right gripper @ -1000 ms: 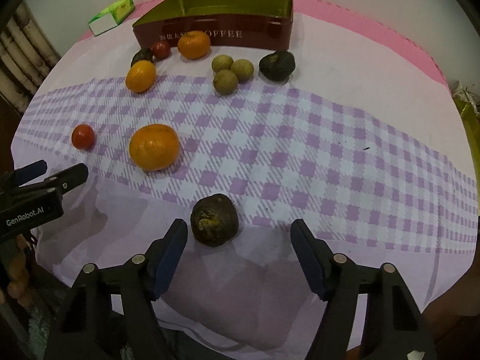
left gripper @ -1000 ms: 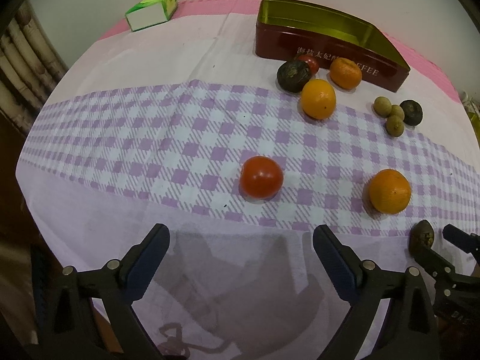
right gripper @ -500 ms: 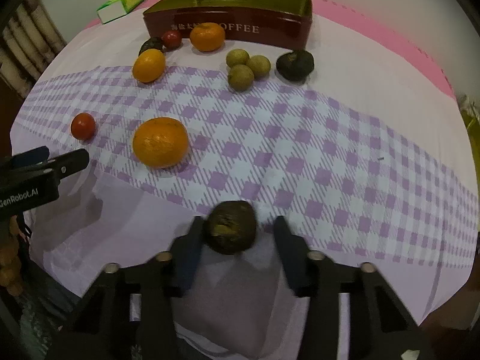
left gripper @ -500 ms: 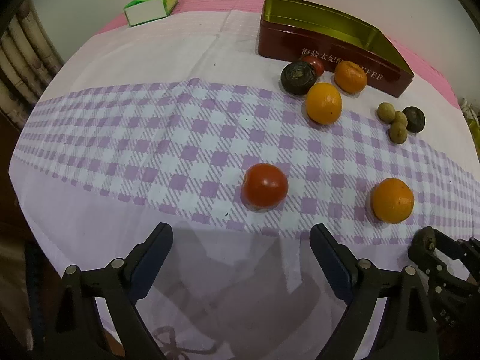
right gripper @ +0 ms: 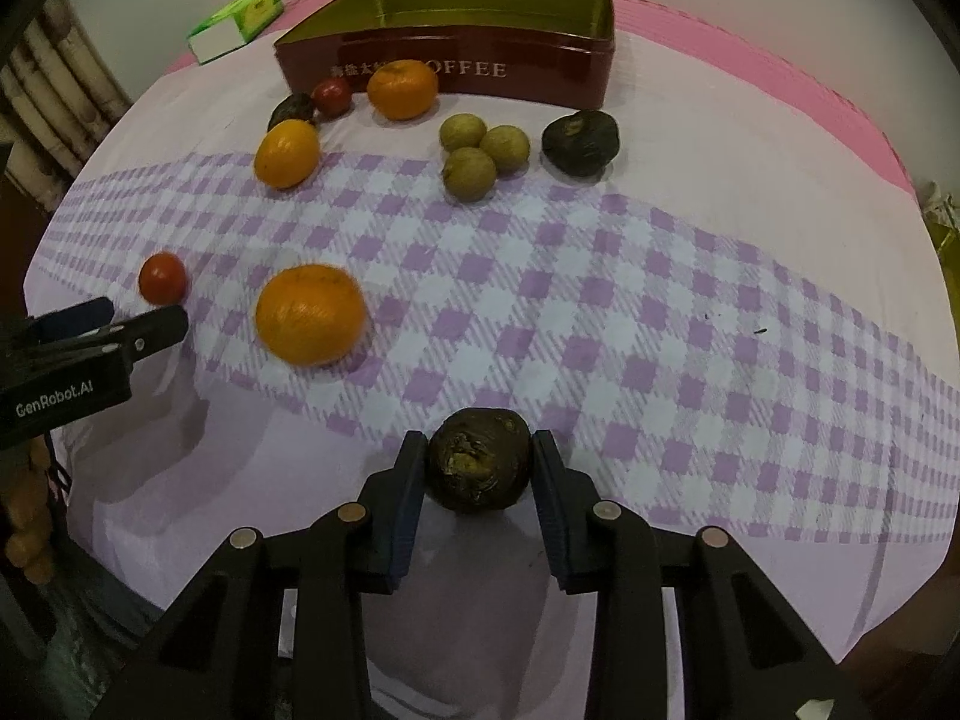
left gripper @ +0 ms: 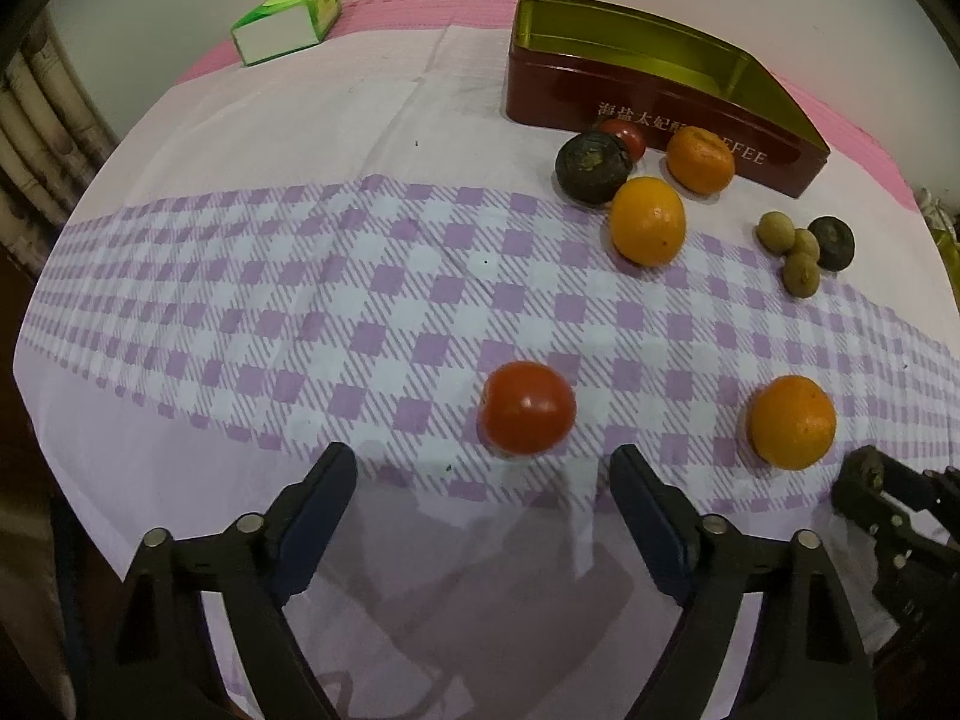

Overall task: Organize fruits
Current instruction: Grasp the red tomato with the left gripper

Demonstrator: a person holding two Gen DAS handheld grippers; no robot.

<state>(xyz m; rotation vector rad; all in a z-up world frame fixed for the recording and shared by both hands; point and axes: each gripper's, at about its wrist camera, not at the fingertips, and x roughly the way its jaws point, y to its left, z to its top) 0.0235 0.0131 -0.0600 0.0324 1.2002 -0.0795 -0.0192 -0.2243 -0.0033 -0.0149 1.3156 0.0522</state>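
My right gripper (right gripper: pixel 479 468) is shut on a dark brown fruit (right gripper: pixel 479 463) near the table's front edge; it also shows at the right edge of the left wrist view (left gripper: pixel 864 471). My left gripper (left gripper: pixel 483 504) is open and empty, just short of a red tomato (left gripper: pixel 527 408). An orange (left gripper: pixel 792 421) lies to the tomato's right. A red tin with a gold inside (left gripper: pixel 654 87) stands at the back. In front of it lie a dark fruit (left gripper: pixel 593 167), a small tomato (left gripper: pixel 627 135), two oranges (left gripper: pixel 648 221) and three small green-brown fruits (right gripper: pixel 483 150) beside another dark fruit (right gripper: pixel 581 141).
A green and white carton (left gripper: pixel 288 21) lies at the back left. The cloth has a purple check band (left gripper: pixel 270 300) across the middle and pink at the far edge. A curtain (left gripper: pixel 36 120) hangs left of the table.
My right gripper moved forward around the dark brown fruit and closed on it. My left gripper stayed open and edged slightly closer to the red tomato.
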